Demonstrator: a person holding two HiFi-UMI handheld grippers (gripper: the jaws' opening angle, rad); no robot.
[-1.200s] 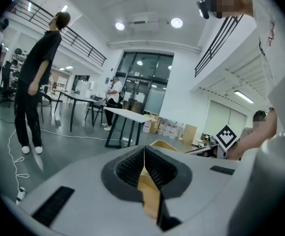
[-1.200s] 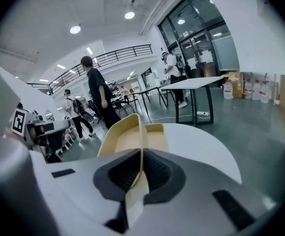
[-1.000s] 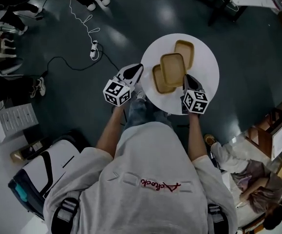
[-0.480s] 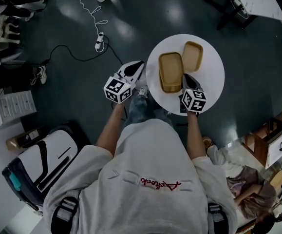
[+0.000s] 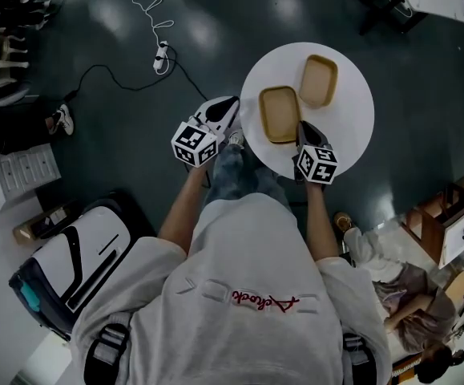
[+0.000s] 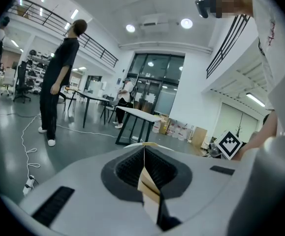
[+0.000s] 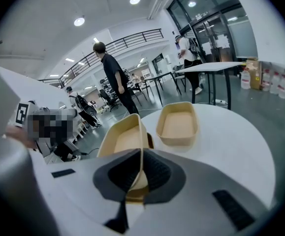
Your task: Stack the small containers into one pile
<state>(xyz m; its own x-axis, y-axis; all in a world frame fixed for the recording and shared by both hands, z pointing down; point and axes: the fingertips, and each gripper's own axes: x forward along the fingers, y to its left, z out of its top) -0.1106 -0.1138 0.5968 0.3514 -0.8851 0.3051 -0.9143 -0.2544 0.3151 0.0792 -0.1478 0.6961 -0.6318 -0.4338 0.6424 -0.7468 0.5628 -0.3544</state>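
Observation:
In the head view a tan container (image 5: 280, 113) lies on the round white table (image 5: 345, 135) near its front edge. My right gripper (image 5: 304, 128) is shut on its near rim. The right gripper view shows that container's wall (image 7: 125, 136) pinched between the jaws of the right gripper (image 7: 141, 154), with a darker edge of another container just under it. A second tan container (image 5: 318, 80) (image 7: 177, 124) stands apart, farther back on the table (image 7: 231, 146). My left gripper (image 5: 228, 112) (image 6: 143, 151) hangs off the table's left edge, shut, holding none of the containers.
A power strip with a white cable (image 5: 159, 54) lies on the dark floor to the left. A black and white bag (image 5: 79, 255) sits at my lower left. A person (image 6: 58, 77) stands near dark-legged tables (image 6: 132, 117) in the left gripper view.
One second ago three containers showed, with the held one partly over the nearest. The held container has since come down over that one and covers it. The left gripper has barely moved.

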